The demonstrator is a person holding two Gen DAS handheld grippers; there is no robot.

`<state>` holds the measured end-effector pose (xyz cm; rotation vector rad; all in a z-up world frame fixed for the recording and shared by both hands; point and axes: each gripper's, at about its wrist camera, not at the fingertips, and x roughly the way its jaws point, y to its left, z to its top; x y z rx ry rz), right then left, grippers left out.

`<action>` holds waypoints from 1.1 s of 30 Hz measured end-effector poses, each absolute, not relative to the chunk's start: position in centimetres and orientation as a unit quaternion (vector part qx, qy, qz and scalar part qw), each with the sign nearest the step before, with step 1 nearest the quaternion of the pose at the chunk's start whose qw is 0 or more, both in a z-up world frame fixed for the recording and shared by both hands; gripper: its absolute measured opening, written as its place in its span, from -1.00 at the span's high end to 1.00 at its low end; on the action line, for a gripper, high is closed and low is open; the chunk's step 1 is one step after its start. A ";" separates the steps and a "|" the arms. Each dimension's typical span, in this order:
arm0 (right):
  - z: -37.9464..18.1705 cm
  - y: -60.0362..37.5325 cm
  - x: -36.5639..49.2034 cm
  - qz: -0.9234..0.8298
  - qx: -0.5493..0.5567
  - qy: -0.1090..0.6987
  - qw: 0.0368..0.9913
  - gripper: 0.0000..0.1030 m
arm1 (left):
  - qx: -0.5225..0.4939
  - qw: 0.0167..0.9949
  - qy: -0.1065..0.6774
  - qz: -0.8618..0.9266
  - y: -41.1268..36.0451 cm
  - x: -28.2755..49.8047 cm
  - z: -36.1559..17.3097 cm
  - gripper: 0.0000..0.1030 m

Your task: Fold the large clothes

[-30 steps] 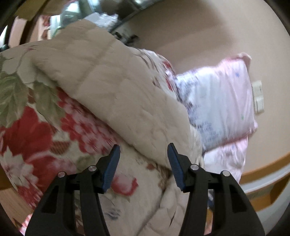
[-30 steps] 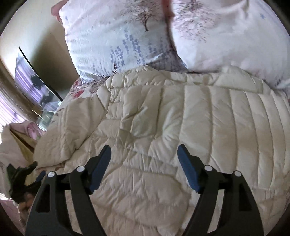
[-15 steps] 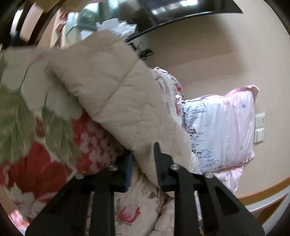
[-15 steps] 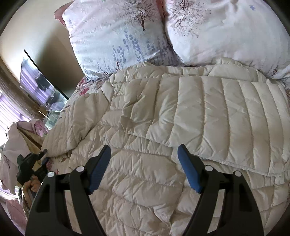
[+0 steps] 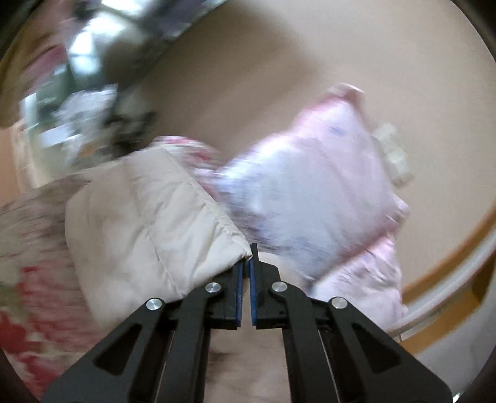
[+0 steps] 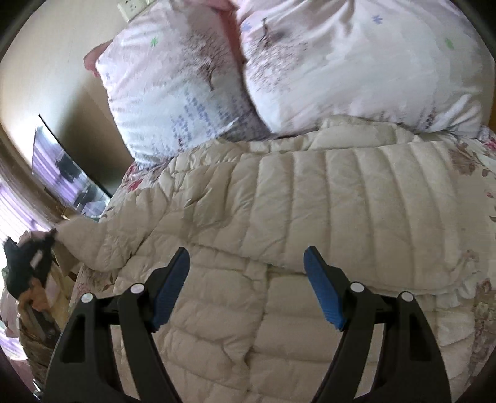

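A cream quilted down jacket (image 6: 341, 201) lies spread on the bed, its body partly folded over itself. My left gripper (image 5: 249, 257) is shut on the end of a sleeve (image 5: 145, 223) and holds it lifted off the bedspread; this view is blurred by motion. In the right wrist view that left gripper (image 6: 52, 237) is at the far left, with the sleeve (image 6: 102, 245) stretched out to it. My right gripper (image 6: 246, 257) hovers open over the middle of the jacket, with nothing between its blue pads (image 6: 322, 297).
Two pale pink printed pillows (image 6: 192, 80) (image 6: 356, 62) lean on the beige wall behind the jacket. A red-flowered bedspread (image 5: 34, 310) covers the bed. A dark screen (image 6: 68, 173) is at the left, a wall socket (image 6: 133, 6) sits above, and a wooden bed rail (image 5: 449, 266) is at the right.
My left gripper closed on the sleeve end and rose with it, pulling the sleeve out to the side. The right gripper, still open, shifted across the jacket.
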<state>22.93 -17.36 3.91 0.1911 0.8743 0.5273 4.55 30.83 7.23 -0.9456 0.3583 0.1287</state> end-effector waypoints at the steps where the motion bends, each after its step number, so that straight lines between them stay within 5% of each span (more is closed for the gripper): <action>1: 3.9 -17.9 22.9 0.248 0.095 0.416 0.870 -0.48 | -0.441 0.880 0.172 0.041 29.5 5.6 8.2 0.96; 8: 2.9 -21.4 23.4 0.218 0.121 0.418 0.874 -0.48 | -0.374 0.898 0.210 -0.102 18.5 12.6 10.6 0.96; 19: 2.0 -24.4 24.0 0.171 0.133 0.420 0.881 -0.48 | -0.268 0.844 0.422 -0.196 2.4 20.1 2.0 0.92; 21: 2.0 -24.3 24.1 0.169 0.128 0.421 0.882 -0.48 | -0.262 0.837 0.435 -0.206 2.0 20.1 1.4 0.75; 23: 2.4 -23.6 23.8 0.172 0.109 0.415 0.887 -0.48 | -0.260 0.834 0.434 -0.218 2.5 19.5 1.7 -0.08; 25: 2.8 -22.6 23.5 0.182 0.087 0.404 0.892 -0.48 | -0.262 0.844 0.409 -0.225 4.2 18.6 2.7 -0.33; 33: 4.0 -11.7 18.5 0.295 -0.133 0.302 0.897 -0.34 | -0.348 0.856 0.358 -0.133 15.1 15.9 2.5 -0.35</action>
